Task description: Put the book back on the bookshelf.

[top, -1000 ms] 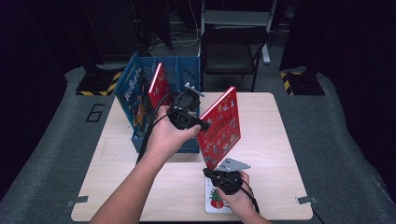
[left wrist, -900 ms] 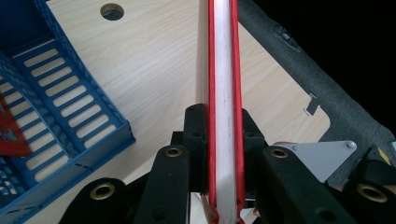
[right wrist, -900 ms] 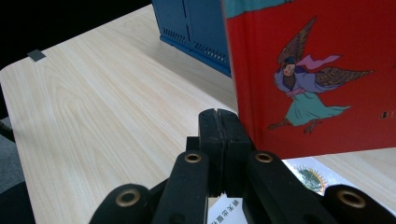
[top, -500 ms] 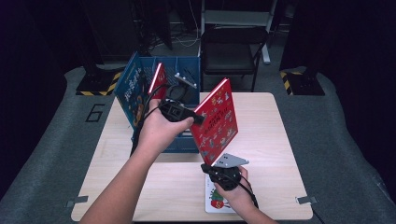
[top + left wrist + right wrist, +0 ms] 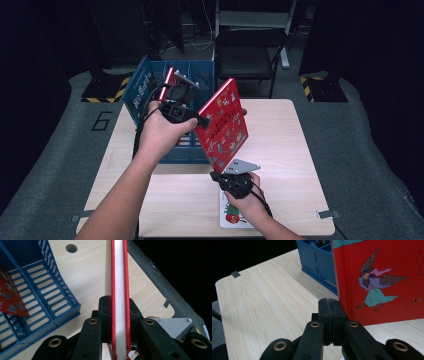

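Keep the thin red hardcover picture book (image 5: 224,125) steady and guide it edge-first toward the blue slotted plastic crate (image 5: 145,90). Book's in the air just right of crate, long axis tilted up-right, cover facing the person. L gripper (image 5: 202,120) clamped on its edge; R gripper (image 5: 331,315) shut, empty, below book

Dark room, grey floor mat (image 5: 60,165), black chair (image 5: 248,55) behind wooden table (image 5: 280,130).
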`<state>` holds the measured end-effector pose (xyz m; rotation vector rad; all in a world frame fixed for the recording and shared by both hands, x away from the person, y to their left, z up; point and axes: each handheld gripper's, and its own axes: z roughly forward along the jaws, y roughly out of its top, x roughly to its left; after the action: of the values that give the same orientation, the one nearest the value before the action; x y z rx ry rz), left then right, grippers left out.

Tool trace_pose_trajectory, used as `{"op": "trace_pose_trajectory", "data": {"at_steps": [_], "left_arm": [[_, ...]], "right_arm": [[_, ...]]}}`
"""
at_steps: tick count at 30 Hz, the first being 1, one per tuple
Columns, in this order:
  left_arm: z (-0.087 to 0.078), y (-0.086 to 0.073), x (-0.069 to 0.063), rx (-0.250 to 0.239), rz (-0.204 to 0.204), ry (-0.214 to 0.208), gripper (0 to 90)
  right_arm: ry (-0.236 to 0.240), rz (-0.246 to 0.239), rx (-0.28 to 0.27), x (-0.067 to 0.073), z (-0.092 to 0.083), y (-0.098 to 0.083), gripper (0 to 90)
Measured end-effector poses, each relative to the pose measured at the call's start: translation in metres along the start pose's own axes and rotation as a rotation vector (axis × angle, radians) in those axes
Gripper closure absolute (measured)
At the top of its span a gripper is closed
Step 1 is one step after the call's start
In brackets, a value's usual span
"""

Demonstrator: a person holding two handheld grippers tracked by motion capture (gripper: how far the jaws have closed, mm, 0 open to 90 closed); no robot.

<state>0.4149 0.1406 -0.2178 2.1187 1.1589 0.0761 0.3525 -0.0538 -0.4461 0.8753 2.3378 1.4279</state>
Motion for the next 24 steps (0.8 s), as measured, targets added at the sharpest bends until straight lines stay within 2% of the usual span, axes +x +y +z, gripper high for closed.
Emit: {"op": "trace_pose_trajectory", "data": {"at_steps": [6,8,13,18,24], "left_arm": [[-0.007,0.000,0.012,-0.002,-0.028,0.000,79.1],[-0.010,-0.001,0.014,-0.006,-0.033,0.006,79.1],[-0.017,-0.001,0.020,-0.016,-0.058,0.013,79.1],[-0.025,-0.001,0.026,-0.026,-0.071,0.024,79.2],[-0.033,0.001,0.034,-0.032,-0.107,0.038,79.1]], "right_arm": [[0.012,-0.004,0.000,0.003,0.006,0.007,89.2],[0.009,-0.018,0.001,0.003,0.009,0.009,89.2],[0.018,-0.007,0.000,0.004,0.014,0.016,89.2],[0.022,-0.016,0.001,0.006,0.019,0.023,89.2],[0.035,-0.024,0.007,0.005,0.025,0.034,89.2]]}}
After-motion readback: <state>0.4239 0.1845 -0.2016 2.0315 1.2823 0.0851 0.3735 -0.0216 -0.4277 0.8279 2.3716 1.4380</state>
